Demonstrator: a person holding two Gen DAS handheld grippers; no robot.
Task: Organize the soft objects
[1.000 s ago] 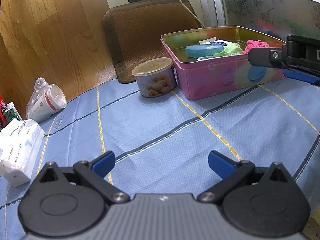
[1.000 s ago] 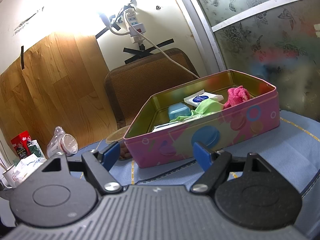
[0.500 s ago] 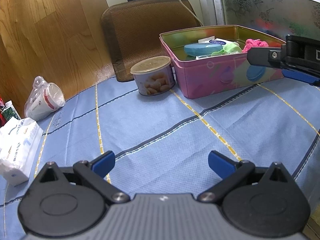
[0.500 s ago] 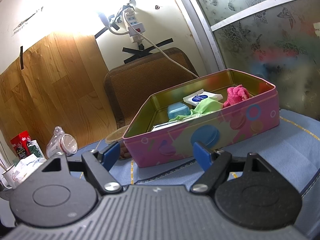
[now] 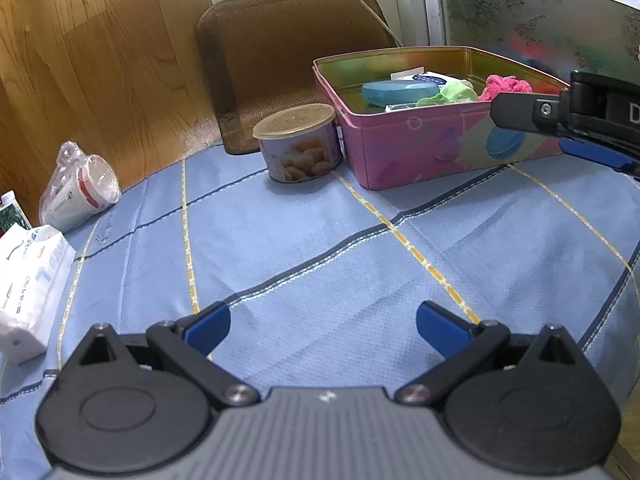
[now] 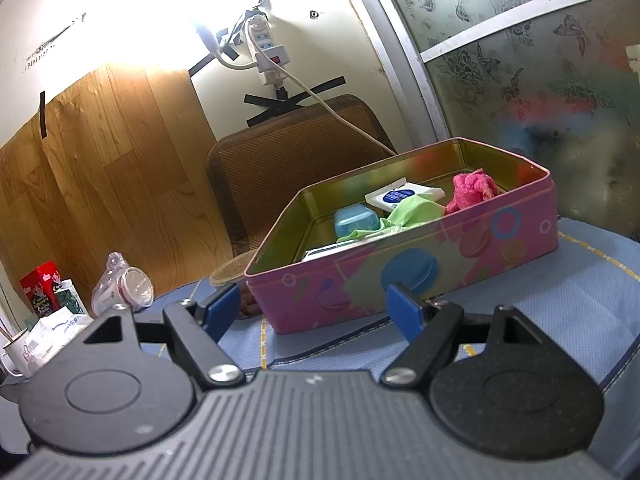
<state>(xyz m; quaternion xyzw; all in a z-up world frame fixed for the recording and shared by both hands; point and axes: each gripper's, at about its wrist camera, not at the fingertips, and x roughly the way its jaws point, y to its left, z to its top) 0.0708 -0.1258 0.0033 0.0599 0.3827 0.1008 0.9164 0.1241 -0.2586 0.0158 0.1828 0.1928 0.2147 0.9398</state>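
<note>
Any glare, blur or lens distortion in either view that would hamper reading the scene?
Right wrist view: strong white glare washes out the wall above the white power strip, while the pink metal tin stays readable. Left wrist view: evenly lit and sharp, though the fisheye bends the blue checked tablecloth at the edges.

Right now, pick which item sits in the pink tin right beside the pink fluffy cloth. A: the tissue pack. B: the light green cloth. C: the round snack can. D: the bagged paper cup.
B: in the right wrist view the light green cloth lies inside the pink tin against the pink fluffy cloth; the other three sit outside on the tablecloth.
</note>
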